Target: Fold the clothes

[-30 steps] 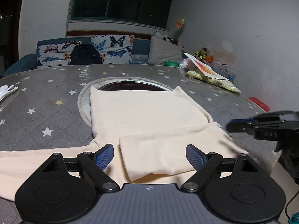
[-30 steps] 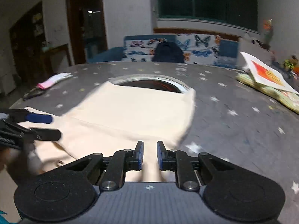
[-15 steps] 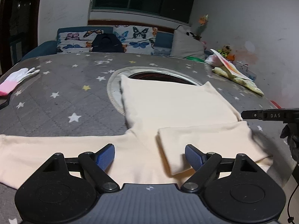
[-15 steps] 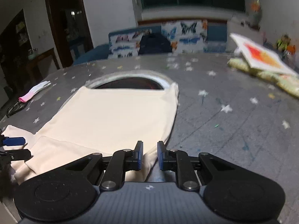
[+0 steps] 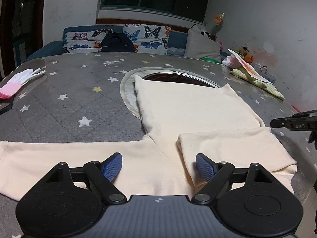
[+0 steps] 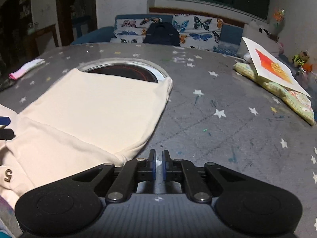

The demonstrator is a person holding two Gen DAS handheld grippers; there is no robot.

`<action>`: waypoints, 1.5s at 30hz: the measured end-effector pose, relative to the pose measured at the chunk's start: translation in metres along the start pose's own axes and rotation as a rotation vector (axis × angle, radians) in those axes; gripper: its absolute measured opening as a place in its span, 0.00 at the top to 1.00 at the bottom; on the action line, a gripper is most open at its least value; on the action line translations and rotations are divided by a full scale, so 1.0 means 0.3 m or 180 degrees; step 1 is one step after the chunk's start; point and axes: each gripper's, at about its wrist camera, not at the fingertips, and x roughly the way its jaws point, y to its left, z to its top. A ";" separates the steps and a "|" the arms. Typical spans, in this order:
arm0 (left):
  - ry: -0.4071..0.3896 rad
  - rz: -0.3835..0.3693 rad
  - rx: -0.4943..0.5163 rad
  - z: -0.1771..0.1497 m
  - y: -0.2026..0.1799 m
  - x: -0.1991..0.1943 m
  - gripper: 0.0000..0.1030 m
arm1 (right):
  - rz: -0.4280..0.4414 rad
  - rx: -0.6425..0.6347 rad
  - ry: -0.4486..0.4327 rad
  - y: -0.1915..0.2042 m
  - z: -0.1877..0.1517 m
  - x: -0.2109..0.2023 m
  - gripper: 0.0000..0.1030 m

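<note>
A white-and-pink glove (image 5: 18, 80) lies far left on the star-print table cover (image 5: 69, 103). The cream shirt (image 5: 190, 109) lies flat mid-table, its top edge over a round opening (image 5: 174, 77) — one sleeve folded in, the other stretched left. The left gripper (image 5: 158, 163) hovers spread wide above it. The right gripper (image 6: 158, 163) is nearly pressed together, holding nothing — "DAS" reads on its side. A picture card (image 6: 271, 67) rests on a cushion (image 6: 287, 95) far right.

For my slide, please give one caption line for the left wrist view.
Open left hand-held gripper above a cream long-sleeved top, one sleeve folded, on a grey star-patterned quilted table cover.
</note>
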 end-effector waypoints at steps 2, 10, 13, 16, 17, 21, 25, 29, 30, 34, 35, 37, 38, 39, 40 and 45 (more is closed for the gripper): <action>-0.0005 0.0015 0.0000 0.003 0.000 -0.004 0.19 | 0.0282 -0.0011 -0.0088 -0.011 0.015 -0.028 0.90; -0.0035 0.0074 0.0049 0.020 0.015 -0.011 0.19 | 0.0811 -0.0865 -0.0068 0.108 0.032 -0.030 0.68; 0.0010 0.0102 0.0071 0.020 0.021 0.003 0.19 | 0.0850 -0.1006 -0.0039 0.129 0.033 0.000 0.69; 0.0054 0.0114 0.0080 0.016 0.029 0.017 0.19 | 0.0917 -0.1013 0.0076 0.122 0.034 0.032 0.77; 0.0053 0.0117 0.0092 0.015 0.029 0.018 0.19 | 0.0952 -0.1050 0.0117 0.119 0.028 0.039 0.90; 0.0061 0.0143 0.0120 0.015 0.030 0.025 0.19 | 0.0922 -0.1022 0.0070 0.101 0.020 0.001 0.95; 0.0064 0.0163 0.0166 0.014 0.026 0.031 0.19 | 0.0784 -0.0901 0.0043 0.044 0.014 -0.039 0.95; 0.0076 0.0195 0.0198 0.019 0.020 0.036 0.19 | 0.0753 -0.0750 0.0013 0.013 -0.009 -0.043 0.91; 0.0085 0.0201 0.0202 0.022 0.018 0.035 0.19 | 0.0747 -0.0703 -0.0034 0.009 -0.010 -0.050 0.87; -0.0023 0.0096 0.0235 0.046 -0.012 0.002 0.22 | 0.0747 -0.0524 -0.0262 0.006 0.006 -0.107 0.86; -0.0071 0.0041 0.0245 0.054 -0.025 -0.008 0.24 | 0.0765 -0.0530 -0.0285 0.015 0.004 -0.117 0.86; -0.0144 -0.0133 0.0282 0.069 -0.065 -0.019 0.29 | 0.0846 -0.0615 -0.0274 0.063 -0.013 -0.133 0.86; -0.0174 -0.0231 0.0321 0.074 -0.093 -0.019 0.32 | 0.0895 -0.0655 -0.0250 0.084 -0.027 -0.136 0.86; -0.0206 -0.0312 0.0364 0.077 -0.120 -0.019 0.33 | 0.0937 -0.0668 -0.0214 0.101 -0.045 -0.136 0.86; -0.0233 -0.0400 0.0408 0.079 -0.148 -0.017 0.37 | 0.0979 -0.0680 -0.0176 0.117 -0.064 -0.136 0.86; -0.0167 -0.0757 0.0588 0.055 -0.252 0.028 0.54 | 0.0929 -0.0745 0.0002 0.147 -0.163 -0.144 0.86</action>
